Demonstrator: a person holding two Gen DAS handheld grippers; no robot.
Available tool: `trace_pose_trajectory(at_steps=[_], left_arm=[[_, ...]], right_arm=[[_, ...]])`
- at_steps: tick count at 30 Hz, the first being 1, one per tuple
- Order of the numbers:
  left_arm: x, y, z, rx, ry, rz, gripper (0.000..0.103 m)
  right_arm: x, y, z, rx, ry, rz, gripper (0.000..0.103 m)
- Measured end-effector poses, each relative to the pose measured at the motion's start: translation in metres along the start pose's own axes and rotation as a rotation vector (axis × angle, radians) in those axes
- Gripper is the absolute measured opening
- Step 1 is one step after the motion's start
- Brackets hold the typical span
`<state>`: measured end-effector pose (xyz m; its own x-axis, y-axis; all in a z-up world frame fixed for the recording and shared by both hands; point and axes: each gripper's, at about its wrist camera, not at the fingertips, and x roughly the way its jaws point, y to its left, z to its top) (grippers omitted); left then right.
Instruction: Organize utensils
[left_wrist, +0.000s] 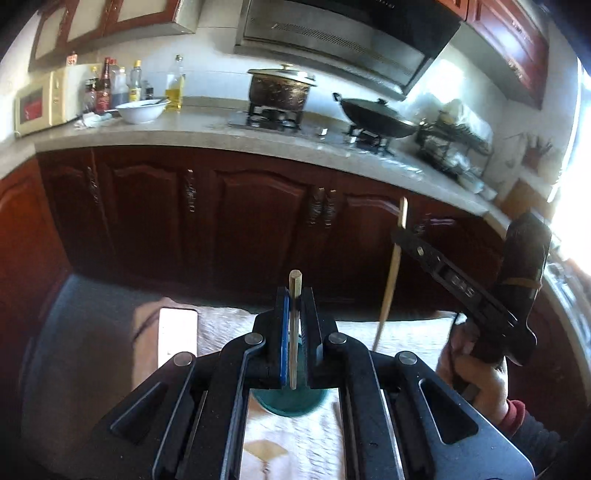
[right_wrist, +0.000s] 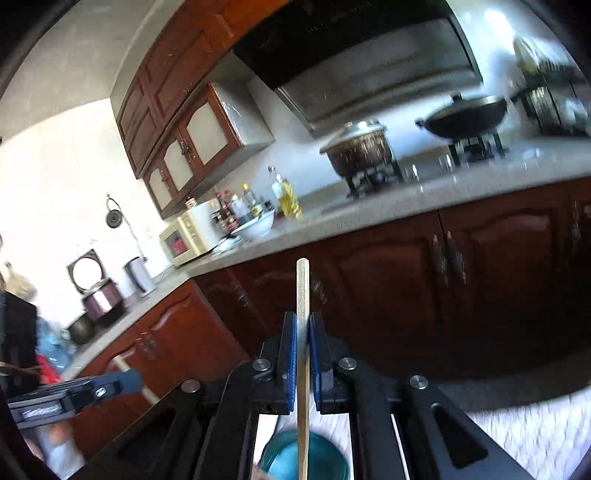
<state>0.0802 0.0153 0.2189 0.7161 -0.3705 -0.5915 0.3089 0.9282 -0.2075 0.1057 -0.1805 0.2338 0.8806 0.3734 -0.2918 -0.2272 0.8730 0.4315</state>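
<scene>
My left gripper (left_wrist: 294, 295) is shut on a wooden chopstick (left_wrist: 293, 339) that stands upright between its blue pads. A teal cup (left_wrist: 291, 404) sits just below it on a white cloth. My right gripper (right_wrist: 303, 321) is shut on a second wooden chopstick (right_wrist: 303, 354), upright, with its lower end over the teal cup (right_wrist: 304, 459). The right gripper also shows in the left wrist view (left_wrist: 400, 232), up and to the right, holding its chopstick (left_wrist: 391, 280). The left gripper shows at the left edge of the right wrist view (right_wrist: 125, 380).
A white cloth (left_wrist: 399, 336) covers the table below. Dark red cabinets (left_wrist: 258, 221) stand behind it under a stone counter (left_wrist: 207, 129) with a white bowl (left_wrist: 141, 110), bottles, a microwave (left_wrist: 40, 105), a pot (left_wrist: 280, 90) and a wok (left_wrist: 376, 118) on the stove.
</scene>
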Motion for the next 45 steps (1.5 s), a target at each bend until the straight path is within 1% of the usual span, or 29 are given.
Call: trace_pose_trajectory(at_steps=[3, 5, 8, 10, 13, 17, 19, 20, 23, 25, 27, 28, 30, 31, 32, 34, 35, 37, 39, 41, 45], left_arm=[[0.024, 0.005, -0.008, 0.01, 0.023, 0.036, 0.005], [0.039, 0.009, -0.015, 0.019, 0.03, 0.068, 0.005], [0.058, 0.015, -0.024, 0.012, 0.06, 0.067, 0.005], [0.07, 0.019, -0.032, 0.005, 0.083, 0.071, 0.005], [0.082, 0.027, -0.042, -0.026, 0.108, 0.073, 0.005], [0.086, 0.028, -0.055, -0.049, 0.119, 0.099, 0.005], [0.087, 0.027, -0.061, -0.058, 0.124, 0.099, 0.005], [0.087, 0.026, -0.063, -0.059, 0.124, 0.1, 0.005], [0.087, 0.026, -0.066, -0.071, 0.133, 0.09, 0.005], [0.085, 0.025, -0.069, -0.076, 0.138, 0.08, 0.005], [0.084, 0.024, -0.07, -0.071, 0.14, 0.076, 0.005], [0.083, 0.023, -0.07, -0.07, 0.14, 0.074, 0.005], [0.082, 0.022, -0.071, -0.071, 0.144, 0.07, 0.005], [0.081, 0.022, -0.071, -0.076, 0.147, 0.067, 0.005], [0.081, 0.023, -0.072, -0.083, 0.146, 0.065, 0.005], [0.079, 0.024, -0.073, -0.095, 0.149, 0.061, 0.005], [0.079, 0.024, -0.075, -0.104, 0.152, 0.058, 0.007], [0.078, 0.024, -0.08, -0.121, 0.163, 0.037, 0.018], [0.076, 0.02, -0.087, -0.132, 0.168, 0.025, 0.043], [0.073, 0.014, -0.094, -0.131, 0.166, 0.026, 0.05], [0.069, -0.004, -0.109, -0.092, 0.165, 0.057, 0.054]], right_arm=[[0.038, 0.006, -0.006, -0.053, -0.03, -0.044, 0.006], [0.062, 0.007, -0.015, -0.077, -0.023, -0.054, 0.006], [0.079, 0.0, -0.032, -0.101, -0.026, -0.078, 0.006], [0.088, -0.006, -0.046, -0.105, 0.007, -0.084, 0.006], [0.088, -0.014, -0.065, -0.105, 0.072, -0.067, 0.005], [0.085, -0.023, -0.084, -0.091, 0.158, -0.041, 0.004], [0.082, -0.026, -0.092, -0.091, 0.176, -0.043, 0.004], [0.081, -0.028, -0.095, -0.093, 0.183, -0.044, 0.004], [0.08, -0.035, -0.102, -0.066, 0.238, -0.023, 0.004], [0.074, -0.041, -0.104, -0.048, 0.251, -0.02, 0.004], [0.068, -0.05, -0.105, -0.03, 0.297, -0.015, 0.004], [0.066, -0.053, -0.104, -0.02, 0.321, -0.018, 0.005], [0.058, -0.065, -0.105, -0.004, 0.359, -0.028, 0.015], [0.052, -0.07, -0.106, 0.001, 0.366, -0.033, 0.032], [0.045, -0.075, -0.108, 0.008, 0.369, -0.04, 0.046], [0.028, -0.087, -0.111, 0.021, 0.36, -0.046, 0.047], [0.018, -0.092, -0.113, 0.021, 0.362, -0.053, 0.047], [0.002, -0.104, -0.121, 0.032, 0.388, -0.085, 0.047], [-0.015, -0.119, -0.131, 0.05, 0.413, -0.111, 0.047], [-0.031, -0.134, -0.144, 0.058, 0.438, -0.161, 0.047], [-0.054, -0.15, -0.163, 0.064, 0.466, -0.222, 0.047]])
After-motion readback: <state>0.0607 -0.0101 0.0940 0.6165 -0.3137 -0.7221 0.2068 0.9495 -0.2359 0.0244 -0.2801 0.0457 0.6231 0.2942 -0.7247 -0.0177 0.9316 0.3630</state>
